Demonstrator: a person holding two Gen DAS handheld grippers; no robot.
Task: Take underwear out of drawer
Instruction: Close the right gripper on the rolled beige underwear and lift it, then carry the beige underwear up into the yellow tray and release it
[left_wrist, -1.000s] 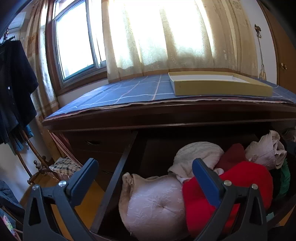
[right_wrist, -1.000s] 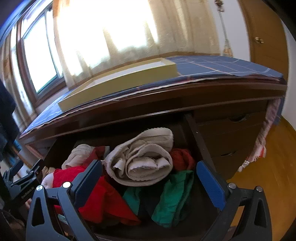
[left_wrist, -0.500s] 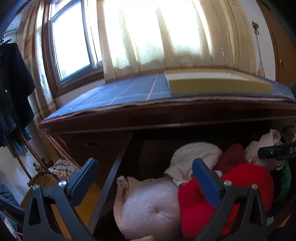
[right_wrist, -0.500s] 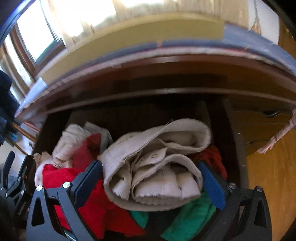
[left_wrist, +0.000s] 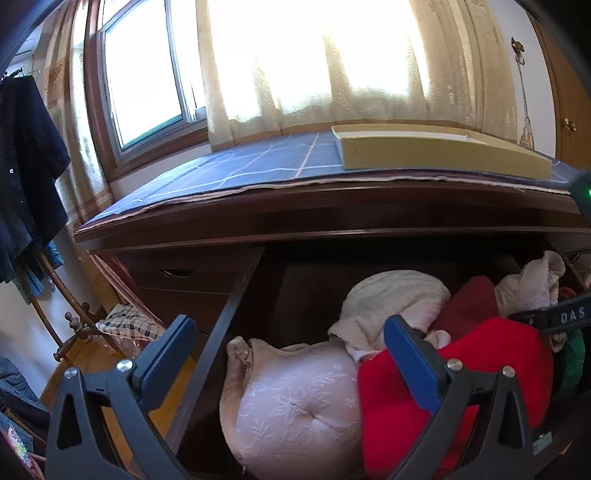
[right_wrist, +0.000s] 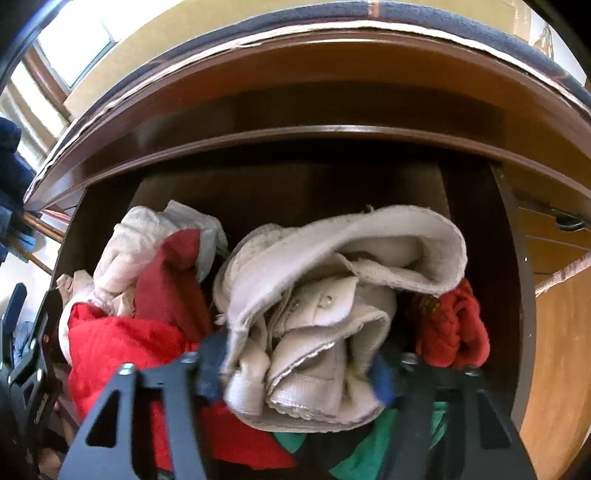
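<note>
The cream ribbed underwear (right_wrist: 314, 314), a thick folded bundle in the open drawer (right_wrist: 513, 280), is clamped between the right gripper (right_wrist: 299, 373) fingers, which have just been closing. The left gripper (left_wrist: 291, 350) fingers are held apart above a pink lace-patterned padded bra (left_wrist: 295, 406) and fuzzy red cloth (left_wrist: 491, 354).

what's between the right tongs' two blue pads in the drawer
The folded beige garment lies bunched between them as they close, seen in the right wrist view.

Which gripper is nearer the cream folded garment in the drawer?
Right. The right gripper has just closed around the cream folded garment; the left gripper hangs open, apart, over the pink bra.
</note>
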